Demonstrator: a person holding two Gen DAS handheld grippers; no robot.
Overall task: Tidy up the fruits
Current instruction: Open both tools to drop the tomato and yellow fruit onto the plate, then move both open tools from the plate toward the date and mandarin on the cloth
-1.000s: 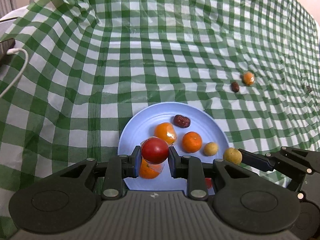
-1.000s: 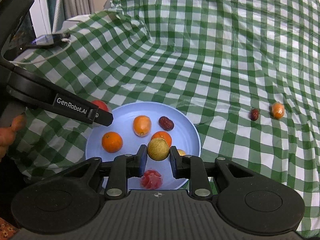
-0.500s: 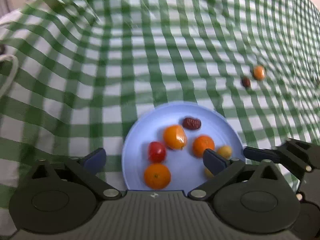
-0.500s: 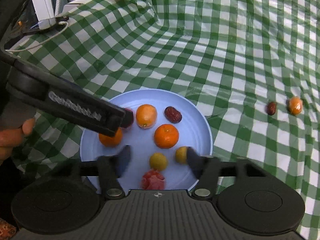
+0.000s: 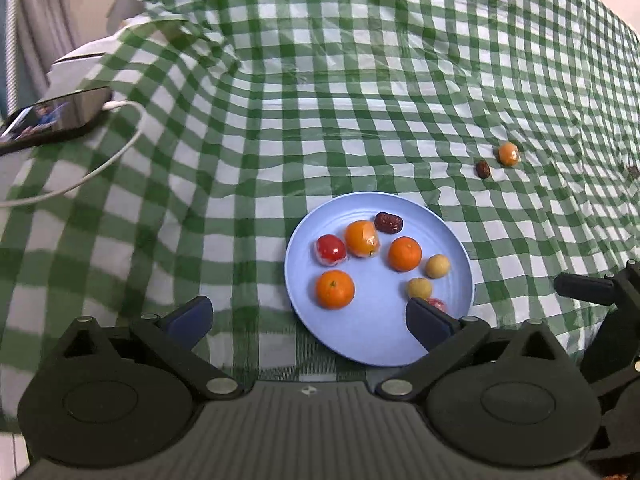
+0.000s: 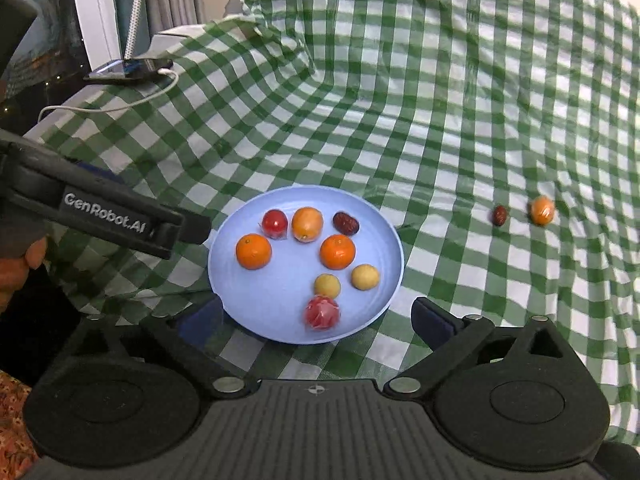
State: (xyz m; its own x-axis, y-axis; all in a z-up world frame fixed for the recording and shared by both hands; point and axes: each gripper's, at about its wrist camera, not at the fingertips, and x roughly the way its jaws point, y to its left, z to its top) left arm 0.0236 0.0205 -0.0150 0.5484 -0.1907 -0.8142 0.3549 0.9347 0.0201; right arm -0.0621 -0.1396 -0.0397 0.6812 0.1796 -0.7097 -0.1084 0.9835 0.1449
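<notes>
Here, nearest the left wrist camera, the left gripper [image 5: 307,322] stands with its jaws spread wide and nothing between the pads; its right pad hangs over the near right part of the blue plate [image 5: 360,344], while its left pad is over the green checked cloth [image 5: 240,152] beside the plate. The right gripper [image 6: 316,318] has its jaws opening, already far apart and empty, and the near rim of the plate lies just ahead of them, in the gap. On the plate, closest to the right gripper, sits a wrapped red fruit [image 6: 322,312]; just beyond it lie two small yellow fruits [image 6: 327,285], side by side but apart. Past these are two oranges [image 6: 337,251], one toward the middle and one toward the plate's left side. At the far side of the plate a small red tomato-like fruit [image 6: 275,223] touches a wrapped orange fruit [image 6: 307,224], and a dark red date [image 6: 345,223] lies just beside that. Neither gripper touches any fruit. Farther off to the right, well apart from the plate, a second dark date [image 6: 499,215] and a wrapped orange fruit on the cloth [image 6: 542,210] lie near each other. At the far left edge of the table a phone [image 5: 52,118] rests with a white cable [image 5: 100,168] plugged in.
</notes>
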